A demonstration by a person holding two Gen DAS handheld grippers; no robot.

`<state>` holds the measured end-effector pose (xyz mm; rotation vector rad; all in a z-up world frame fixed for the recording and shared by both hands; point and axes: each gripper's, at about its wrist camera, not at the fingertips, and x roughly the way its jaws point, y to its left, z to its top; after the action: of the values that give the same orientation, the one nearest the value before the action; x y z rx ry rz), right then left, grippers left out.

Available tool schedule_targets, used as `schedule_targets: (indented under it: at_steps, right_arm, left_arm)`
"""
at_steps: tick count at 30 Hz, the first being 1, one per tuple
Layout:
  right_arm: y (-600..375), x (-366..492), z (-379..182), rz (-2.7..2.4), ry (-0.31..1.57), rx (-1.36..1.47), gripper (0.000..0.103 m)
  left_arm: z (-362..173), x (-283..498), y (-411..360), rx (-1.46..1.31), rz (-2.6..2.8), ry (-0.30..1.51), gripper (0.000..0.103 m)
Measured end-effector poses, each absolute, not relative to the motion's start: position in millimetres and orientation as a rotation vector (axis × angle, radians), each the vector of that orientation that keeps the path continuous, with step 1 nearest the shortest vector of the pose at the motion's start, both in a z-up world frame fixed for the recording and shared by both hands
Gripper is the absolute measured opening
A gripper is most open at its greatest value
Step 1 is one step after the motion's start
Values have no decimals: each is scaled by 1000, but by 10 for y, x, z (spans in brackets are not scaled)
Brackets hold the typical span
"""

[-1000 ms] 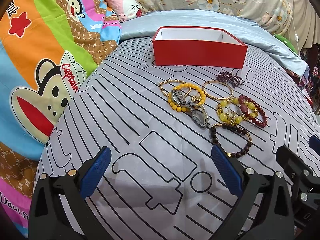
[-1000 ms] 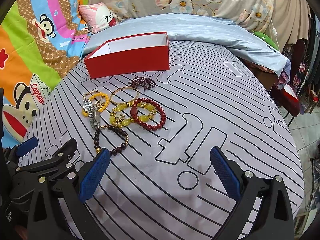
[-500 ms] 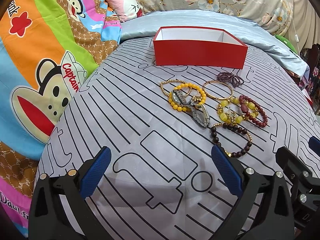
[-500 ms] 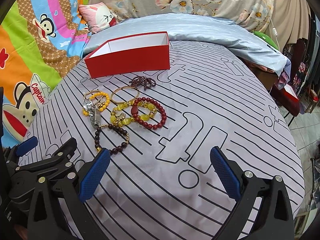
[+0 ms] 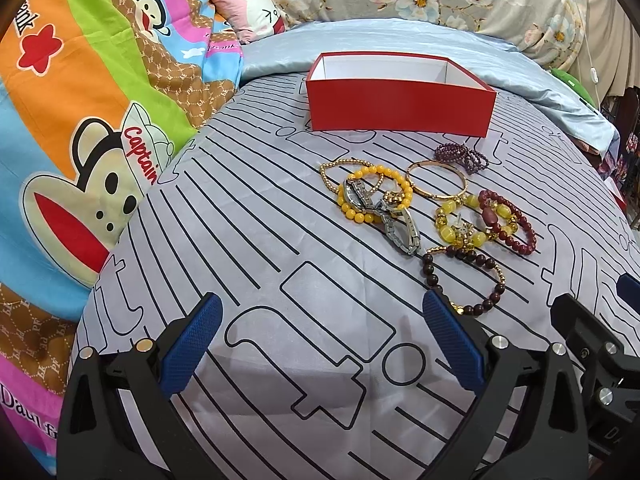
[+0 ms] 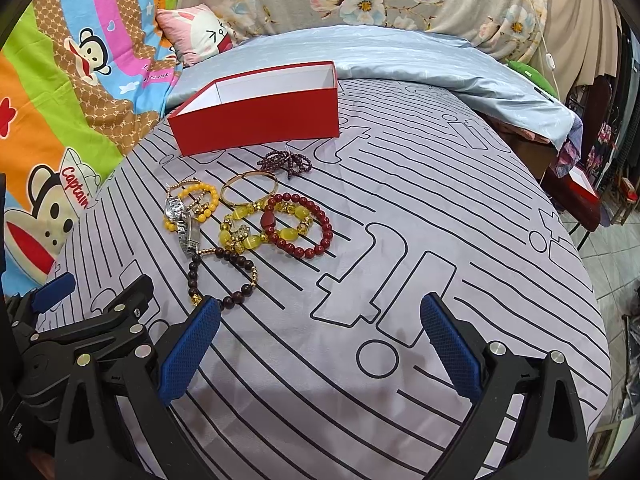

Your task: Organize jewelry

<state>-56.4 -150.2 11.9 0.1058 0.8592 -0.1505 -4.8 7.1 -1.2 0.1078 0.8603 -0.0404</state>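
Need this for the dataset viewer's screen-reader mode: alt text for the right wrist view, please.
A cluster of beaded bracelets, a gold bangle and a silver watch lies on a grey line-patterned bedsheet, in front of an open, empty-looking red box. The right hand-held gripper is open and holds nothing; the left hand-held gripper shows at lower left.

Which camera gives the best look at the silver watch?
The left wrist view: the silver watch shows its face and whole band lying across the yellow bead bracelet. In the right wrist view, the watch is smaller and more foreshortened.
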Motion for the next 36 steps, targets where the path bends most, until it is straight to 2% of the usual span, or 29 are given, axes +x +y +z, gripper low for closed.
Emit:
schedule_targets:
  at_steps: [20,29,34,35,36]
  right_arm:
    - [-1629,-379,43,-148,866,128,96]
    - [-1731,-246,0,-146,875,153,88]
    - [-1811,-196,-42,-153,886,177,88]
    - [-1818,-184,-50,-154,888,178,88]
    - [-1824,-178,-51,-154,888,179,88]
  left_arm:
    - [-13,273,283,10,-38,884,96]
    - [-55,527,220,-56,-100,925,94]
    - [-157,606,-78,-25,-160,951,80]
    - [-182,625,-105,-26,-168,960,77]
    - [-210,644,-129,-33,-182,970,67]
